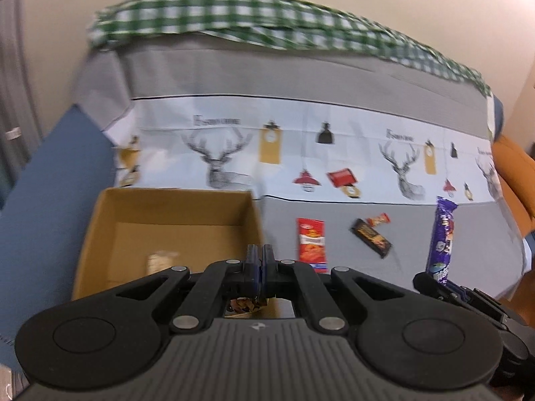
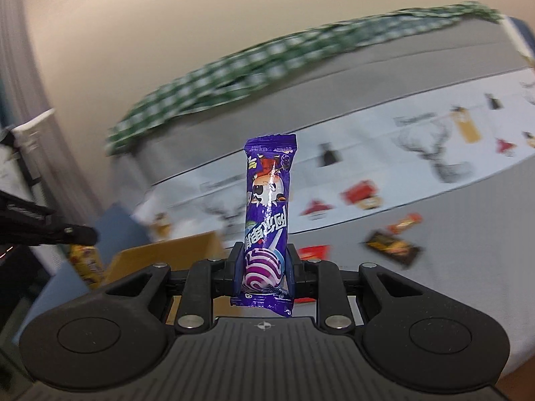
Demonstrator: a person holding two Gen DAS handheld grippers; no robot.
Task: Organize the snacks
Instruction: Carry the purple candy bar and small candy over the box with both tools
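My right gripper [image 2: 262, 260] is shut on a purple lollipop packet [image 2: 267, 214], held upright above the table; the packet also shows at the right of the left wrist view [image 1: 443, 237]. My left gripper [image 1: 260, 260] is shut over the near right corner of an open cardboard box [image 1: 174, 210]. It holds a small yellow and brown snack packet, which hangs below it [image 1: 245, 304] and shows in the right wrist view [image 2: 85, 262]. A pale snack [image 1: 162, 260] lies in the box. On the grey tablecloth lie a red packet [image 1: 311, 240], a black bar [image 1: 371, 237] and a small orange candy [image 1: 379, 219].
The table [image 1: 334, 77] has a cloth with deer prints and a green checked cloth [image 1: 267, 16] bunched along its far edge by the wall. A blue surface [image 1: 50, 200] lies left of the box. An orange chair [image 1: 515, 173] stands at the right.
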